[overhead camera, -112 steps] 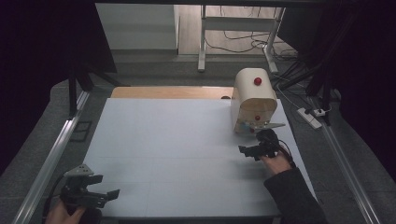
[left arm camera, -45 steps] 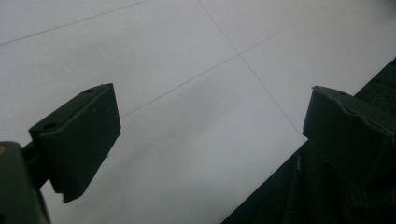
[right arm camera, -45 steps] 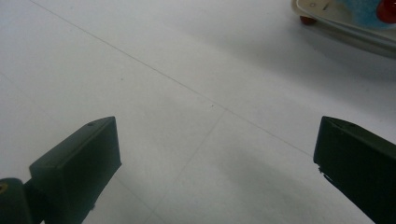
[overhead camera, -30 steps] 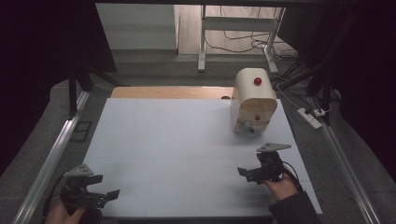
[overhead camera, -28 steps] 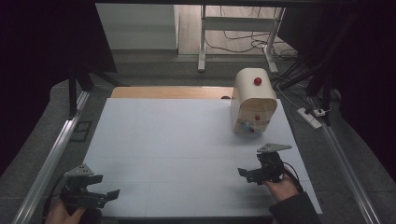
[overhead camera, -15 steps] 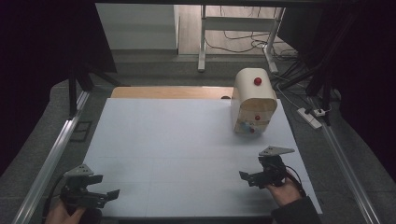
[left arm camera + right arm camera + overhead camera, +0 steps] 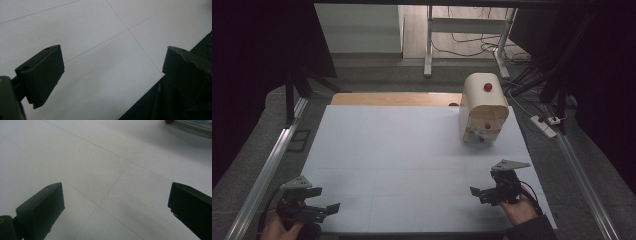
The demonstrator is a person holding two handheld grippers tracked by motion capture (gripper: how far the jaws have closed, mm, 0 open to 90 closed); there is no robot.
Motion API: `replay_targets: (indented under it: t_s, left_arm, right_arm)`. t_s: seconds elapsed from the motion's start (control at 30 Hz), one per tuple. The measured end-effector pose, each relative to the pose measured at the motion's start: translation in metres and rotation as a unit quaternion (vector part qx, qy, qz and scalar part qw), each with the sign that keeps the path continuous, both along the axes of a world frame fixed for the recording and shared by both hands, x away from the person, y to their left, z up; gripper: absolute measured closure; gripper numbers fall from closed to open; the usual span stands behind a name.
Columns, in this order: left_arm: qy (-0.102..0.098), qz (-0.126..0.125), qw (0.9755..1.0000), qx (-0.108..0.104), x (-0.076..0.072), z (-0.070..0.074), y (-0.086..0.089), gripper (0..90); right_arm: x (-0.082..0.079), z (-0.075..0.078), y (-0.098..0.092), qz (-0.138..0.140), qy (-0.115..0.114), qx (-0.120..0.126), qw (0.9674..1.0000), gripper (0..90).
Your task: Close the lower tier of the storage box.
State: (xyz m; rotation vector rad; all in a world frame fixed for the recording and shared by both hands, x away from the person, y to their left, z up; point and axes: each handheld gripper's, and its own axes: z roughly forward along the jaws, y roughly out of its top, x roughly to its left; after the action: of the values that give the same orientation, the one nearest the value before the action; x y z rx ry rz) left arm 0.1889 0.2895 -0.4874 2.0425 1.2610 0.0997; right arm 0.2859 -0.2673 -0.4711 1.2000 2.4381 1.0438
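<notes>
A small cream wooden cabinet (image 7: 483,109) with a rounded top and red knobs stands at the table's back right; its bottom drawer sits slightly out. My right gripper (image 7: 481,192) rests low near the front right of the white table (image 7: 402,155), well in front of the cabinet, jaws wide apart and empty. In the right gripper view the gripper (image 7: 112,205) looks over bare white surface, with the cabinet's base (image 7: 192,125) at the top right. My left gripper (image 7: 328,209) is open at the front left corner; in its own view the gripper (image 7: 111,72) holds nothing.
Metal rails (image 7: 267,170) run along both sides of the table. A power strip (image 7: 546,126) lies on the floor to the right, and a desk frame with cables (image 7: 462,35) stands beyond the far edge. A wooden strip (image 7: 392,99) borders the table's back.
My right gripper has drawn back from the cabinet toward the front right edge of the table. The left gripper has stayed put.
</notes>
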Motion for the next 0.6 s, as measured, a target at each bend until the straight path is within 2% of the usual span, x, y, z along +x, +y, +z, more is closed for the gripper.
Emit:
replay_targets:
  t_s: [0.6]
  left_arm:
    - [0.000,0.001,1.0000,-0.002,0.000,0.000,0.000,3.7]
  right_arm:
    - [-0.013,0.000,-0.014,-0.017,0.009,0.009,0.9998,0.0]
